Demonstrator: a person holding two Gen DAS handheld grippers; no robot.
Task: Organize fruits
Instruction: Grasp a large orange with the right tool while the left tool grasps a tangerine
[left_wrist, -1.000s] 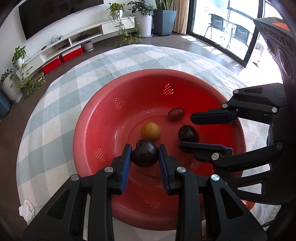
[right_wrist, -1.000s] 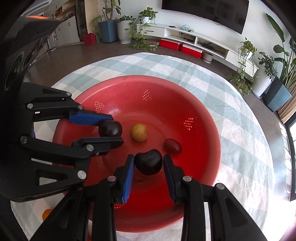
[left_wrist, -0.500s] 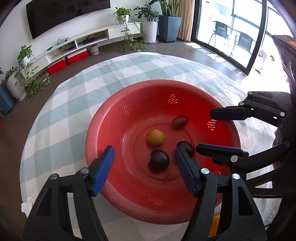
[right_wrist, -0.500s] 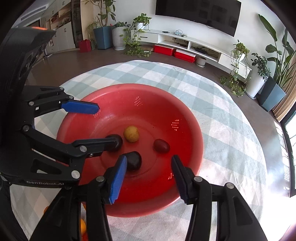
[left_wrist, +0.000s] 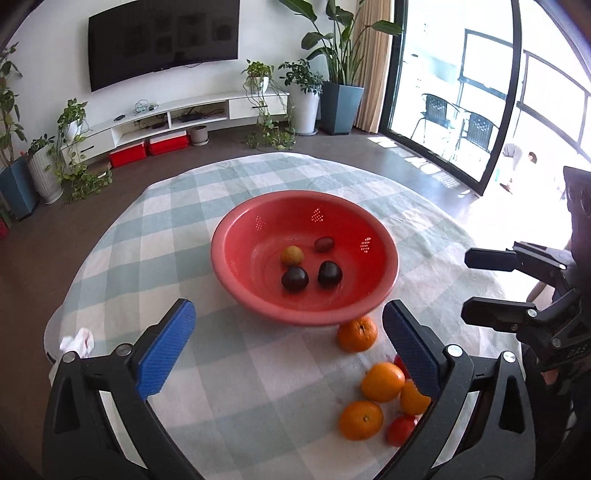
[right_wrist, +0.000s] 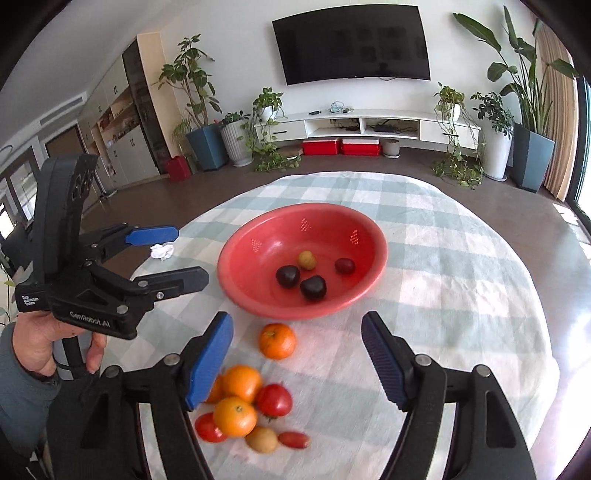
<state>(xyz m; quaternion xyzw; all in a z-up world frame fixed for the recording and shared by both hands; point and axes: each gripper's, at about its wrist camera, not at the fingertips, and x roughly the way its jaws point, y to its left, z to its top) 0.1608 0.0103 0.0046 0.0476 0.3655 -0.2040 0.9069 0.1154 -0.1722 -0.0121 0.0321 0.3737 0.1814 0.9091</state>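
Presently the left gripper (left_wrist: 290, 349) has its blue fingers (left_wrist: 166, 350) spread wide with nothing between them, the jaws having just been opening. The right gripper (right_wrist: 297, 362) likewise stands parted and empty, its jaws having just been opening too. Both hover above the checked table (left_wrist: 184, 229), short of the red bowl (left_wrist: 236, 273). Inside the bowl lie two dark plums (left_wrist: 295, 278), a yellow fruit (left_wrist: 291, 255) and a small red fruit (left_wrist: 324, 244). Near the bowl's front rim sits one orange (right_wrist: 277, 340); a cluster of oranges and tomatoes (right_wrist: 243, 402) lies nearer the grippers.
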